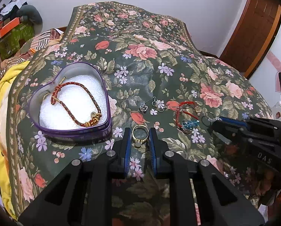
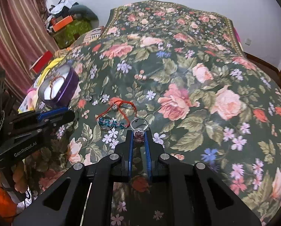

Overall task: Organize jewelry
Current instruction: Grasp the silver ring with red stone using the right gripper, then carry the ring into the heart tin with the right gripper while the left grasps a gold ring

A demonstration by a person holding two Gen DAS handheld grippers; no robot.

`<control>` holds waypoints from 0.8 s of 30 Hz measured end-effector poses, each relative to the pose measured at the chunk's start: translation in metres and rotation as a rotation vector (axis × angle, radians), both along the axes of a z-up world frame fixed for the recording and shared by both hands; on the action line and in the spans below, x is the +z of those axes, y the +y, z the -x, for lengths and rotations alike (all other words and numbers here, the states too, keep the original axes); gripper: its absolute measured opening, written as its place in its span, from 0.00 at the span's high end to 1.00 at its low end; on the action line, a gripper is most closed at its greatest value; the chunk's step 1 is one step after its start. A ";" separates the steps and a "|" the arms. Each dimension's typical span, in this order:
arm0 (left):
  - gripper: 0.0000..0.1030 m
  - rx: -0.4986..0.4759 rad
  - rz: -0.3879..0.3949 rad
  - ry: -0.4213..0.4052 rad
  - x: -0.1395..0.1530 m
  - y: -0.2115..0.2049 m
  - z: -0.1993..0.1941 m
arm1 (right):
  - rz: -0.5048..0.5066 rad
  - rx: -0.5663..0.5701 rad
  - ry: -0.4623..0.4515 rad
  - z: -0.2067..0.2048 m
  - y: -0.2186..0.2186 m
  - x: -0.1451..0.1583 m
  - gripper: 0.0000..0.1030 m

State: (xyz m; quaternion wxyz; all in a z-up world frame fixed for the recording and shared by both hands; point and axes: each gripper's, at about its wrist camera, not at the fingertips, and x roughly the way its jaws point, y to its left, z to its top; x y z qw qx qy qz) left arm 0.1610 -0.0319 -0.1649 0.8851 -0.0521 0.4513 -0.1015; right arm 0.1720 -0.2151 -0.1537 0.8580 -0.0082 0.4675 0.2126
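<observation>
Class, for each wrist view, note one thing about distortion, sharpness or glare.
Left wrist view: fisheye bends the door frame and darkens the corners; the gold ring between the tongs is sharp. Right wrist view: the curtain bows, the silver ring is crisp, and a soft sheen lies on the floral bedspread.

The far half of the bed [image 2: 206, 60] is bare floral cover, as is its right side. On the left, a heart-shaped tin [image 1: 71, 130] stands with raised walls. Between the 2 hand-held grippers, left [image 1: 140, 131] and right [image 2: 139, 133], lie a red cord [image 2: 121, 103], blue beads [image 2: 110, 122] and small earrings [image 1: 157, 103], crowding the strip. Clothes and boxes [image 2: 65, 24] pile beyond the bed's left edge.
</observation>
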 end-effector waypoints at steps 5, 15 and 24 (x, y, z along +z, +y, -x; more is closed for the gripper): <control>0.83 0.008 0.001 -0.048 0.020 0.004 0.011 | -0.029 -0.016 -0.034 0.003 -0.005 0.017 0.90; 0.83 0.040 0.000 -0.150 0.065 0.018 0.031 | -0.071 0.013 -0.122 0.012 0.010 0.052 0.90; 0.83 0.105 -0.029 -0.238 0.099 0.042 0.048 | -0.120 0.067 -0.202 0.018 0.037 0.080 0.90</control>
